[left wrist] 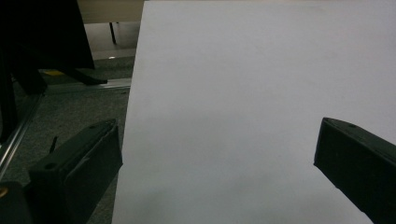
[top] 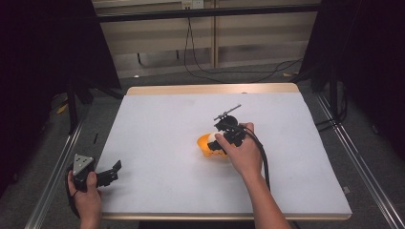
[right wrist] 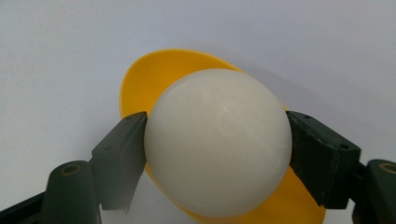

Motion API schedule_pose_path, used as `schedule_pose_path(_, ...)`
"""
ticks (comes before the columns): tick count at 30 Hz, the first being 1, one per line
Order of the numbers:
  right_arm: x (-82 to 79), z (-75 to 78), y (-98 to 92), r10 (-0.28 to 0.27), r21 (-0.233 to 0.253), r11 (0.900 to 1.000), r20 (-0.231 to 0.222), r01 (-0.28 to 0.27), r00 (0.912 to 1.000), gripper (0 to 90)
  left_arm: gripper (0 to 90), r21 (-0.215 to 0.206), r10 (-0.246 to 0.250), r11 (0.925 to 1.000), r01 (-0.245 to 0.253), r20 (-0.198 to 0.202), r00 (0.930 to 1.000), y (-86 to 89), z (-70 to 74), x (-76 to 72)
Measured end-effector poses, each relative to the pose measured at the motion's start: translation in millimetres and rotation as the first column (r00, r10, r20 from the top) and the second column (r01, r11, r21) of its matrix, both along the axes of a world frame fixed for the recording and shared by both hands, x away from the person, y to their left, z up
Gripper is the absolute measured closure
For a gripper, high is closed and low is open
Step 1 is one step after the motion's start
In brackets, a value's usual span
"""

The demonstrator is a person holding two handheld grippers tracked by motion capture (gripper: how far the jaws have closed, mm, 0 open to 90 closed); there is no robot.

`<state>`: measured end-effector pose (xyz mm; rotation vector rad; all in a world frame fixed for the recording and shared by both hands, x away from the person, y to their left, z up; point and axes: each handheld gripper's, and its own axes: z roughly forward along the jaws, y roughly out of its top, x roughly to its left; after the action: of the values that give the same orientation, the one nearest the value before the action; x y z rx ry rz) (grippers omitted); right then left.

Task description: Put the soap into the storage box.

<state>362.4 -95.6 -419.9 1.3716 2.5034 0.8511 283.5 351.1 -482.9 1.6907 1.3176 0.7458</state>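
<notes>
The main risk was the smooth white ball (right wrist: 217,142) slipping out: the right gripper (right wrist: 217,154) pinched it only at its widest sides, so a slight squeeze off centre or a tilt of the hand could have sent it popping free and rolling across the surface (top: 157,119). The light yellow bowl (right wrist: 159,77) beneath could also have been nudged or tipped by the fingers (right wrist: 123,154).

In the right gripper view, those fingers were clamped on the ball, one against each side, spread about as wide as the ball itself. The ball sat over the bowl, near the middle of the surface, slightly right.

The left gripper (top: 102,176) hovered at the near left edge, its fingers (left wrist: 77,170) well apart and holding nothing.
</notes>
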Motion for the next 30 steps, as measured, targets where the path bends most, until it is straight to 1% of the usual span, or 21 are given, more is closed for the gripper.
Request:
schedule_pose_path(3,0.3,-1.3,0.5,-0.006,0.000,1.000,0.001,0.006,1.0000,25.0,0.8,-0.004,0.000,1.0000,0.000,0.000,1.0000,-0.4,-0.1,-0.1)
schedule_pose_path(5,-0.3,1.3,-1.4,-0.021,0.024,0.999,0.011,0.020,0.9997,27.6,0.8,-0.001,-0.001,1.0000,0.001,0.000,1.0000,-0.1,0.0,0.0)
schedule_pose_path(7,-0.6,3.6,-2.8,-0.024,0.029,0.999,0.016,0.023,0.9996,30.0,0.8,-0.003,0.000,1.0000,0.000,0.000,1.0000,-0.3,-0.1,0.0)
schedule_pose_path(9,-0.9,4.5,-3.4,-0.021,0.023,1.000,0.015,0.020,0.9997,30.4,0.8,-0.003,0.000,1.0000,0.000,0.000,1.0000,-0.3,-0.1,0.0)
schedule_pose_path(11,-1.9,4.8,-4.1,-0.030,0.025,0.999,0.013,0.029,0.9995,30.4,0.8,-0.001,0.000,1.0000,0.000,0.000,1.0000,0.0,0.0,0.0)
schedule_pose_path(13,-2.7,5.6,-6.1,-0.030,0.019,0.999,0.022,0.030,0.9993,30.6,0.8,-0.001,-0.001,1.0000,0.001,0.000,1.0000,0.0,0.0,0.0)
schedule_pose_path(15,-3.4,7.1,-8.5,-0.035,0.034,0.999,0.024,0.035,0.9991,30.2,0.9,-0.003,0.001,1.0000,-0.001,-0.001,1.0000,-0.4,-0.1,0.0)
schedule_pose_path(17,-4.0,8.7,-10.8,-0.039,0.039,0.999,0.027,0.038,0.9989,29.8,0.8,-0.003,0.000,1.0000,0.000,0.000,1.0000,-0.3,-0.1,0.0)
schedule_pose_path(21,-6.7,14.4,-20.1,-0.057,0.049,0.997,0.046,0.055,0.9973,27.8,0.8,-0.003,0.000,1.0000,0.000,0.001,1.0000,-0.1,0.0,-0.2)
schedule_pose_path(23,-8.5,16.0,-26.3,-0.065,0.060,0.996,0.047,0.062,0.9967,26.8,0.9,-0.002,0.001,1.0000,-0.001,0.002,1.0000,0.1,0.0,-0.3)
schedule_pose_path(27,-12.7,15.7,-39.5,-0.085,0.078,0.994,0.059,0.080,0.9946,20.6,0.9,0.000,0.001,1.0000,-0.001,0.002,1.0000,0.0,0.0,-0.4)
schedule_pose_path(30,-16.0,14.7,-49.7,-0.100,0.086,0.992,0.068,0.094,0.9927,14.1,0.9,0.002,0.003,1.0000,-0.003,0.003,1.0000,-0.2,0.1,-0.6)
